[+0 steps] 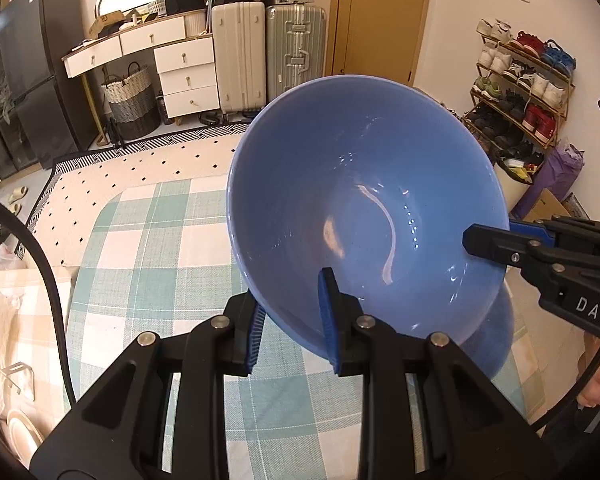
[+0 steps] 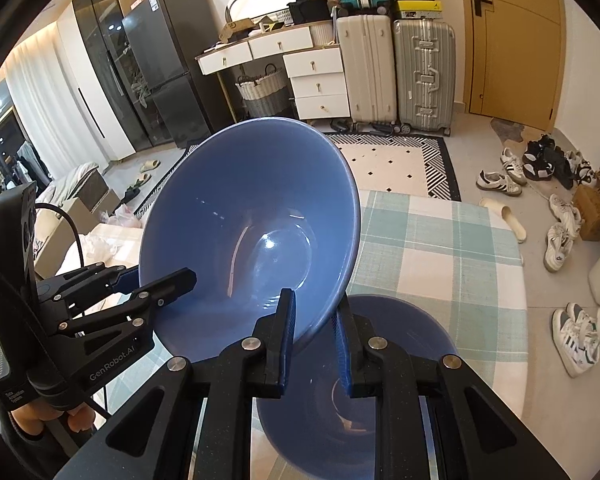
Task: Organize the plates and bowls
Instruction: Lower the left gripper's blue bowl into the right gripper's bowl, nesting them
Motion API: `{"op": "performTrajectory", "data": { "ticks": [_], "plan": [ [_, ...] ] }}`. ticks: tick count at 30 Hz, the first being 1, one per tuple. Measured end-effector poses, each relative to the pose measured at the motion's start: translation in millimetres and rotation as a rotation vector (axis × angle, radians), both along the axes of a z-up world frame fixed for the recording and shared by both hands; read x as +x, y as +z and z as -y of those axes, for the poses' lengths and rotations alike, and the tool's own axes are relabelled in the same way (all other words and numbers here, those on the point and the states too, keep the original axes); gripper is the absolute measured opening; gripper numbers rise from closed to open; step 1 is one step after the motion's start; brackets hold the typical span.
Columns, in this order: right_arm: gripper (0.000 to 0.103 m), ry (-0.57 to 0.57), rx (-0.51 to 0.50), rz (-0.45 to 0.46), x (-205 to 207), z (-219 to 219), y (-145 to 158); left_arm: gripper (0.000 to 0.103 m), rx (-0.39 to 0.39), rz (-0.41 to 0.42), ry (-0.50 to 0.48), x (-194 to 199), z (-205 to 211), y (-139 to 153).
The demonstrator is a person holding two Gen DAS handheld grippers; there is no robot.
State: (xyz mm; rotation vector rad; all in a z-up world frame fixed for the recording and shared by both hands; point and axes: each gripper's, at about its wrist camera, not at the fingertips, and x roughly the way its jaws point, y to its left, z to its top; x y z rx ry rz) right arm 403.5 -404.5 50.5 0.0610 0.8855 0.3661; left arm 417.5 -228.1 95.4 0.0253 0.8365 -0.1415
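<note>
Left gripper (image 1: 294,322) and right gripper (image 2: 314,338) clamping blue bowl (image 1: 364,216) rim, opposite sides

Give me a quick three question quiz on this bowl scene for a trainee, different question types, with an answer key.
1. True or false: only the left gripper grips the lifted blue bowl.
2. Multiple choice: what lies below the lifted bowl, on the checked tablecloth? A) a white plate B) a second blue bowl C) a cup
3. Fill in: the right gripper clamps the lifted bowl by its ____.

Key: 1 false, both grippers clamp it; 2 B; 3 rim.
</note>
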Motion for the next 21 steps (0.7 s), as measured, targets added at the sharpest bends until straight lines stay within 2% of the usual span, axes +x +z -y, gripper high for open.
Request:
{"op": "performTrajectory", "data": {
  "ticks": [13,21],
  "plan": [
    [0.018,-0.045,-0.024,0.025,-35.1,12.4,12.5,0.022,-0.001,0.014,-0.048,-36.0,29.9,15.6],
    [0.018,-0.079,-0.03,0.025,-56.9,24.6,11.9,0.022,0.006,0.003,-0.088,-53.9,50.0,12.2]
  ]
}}
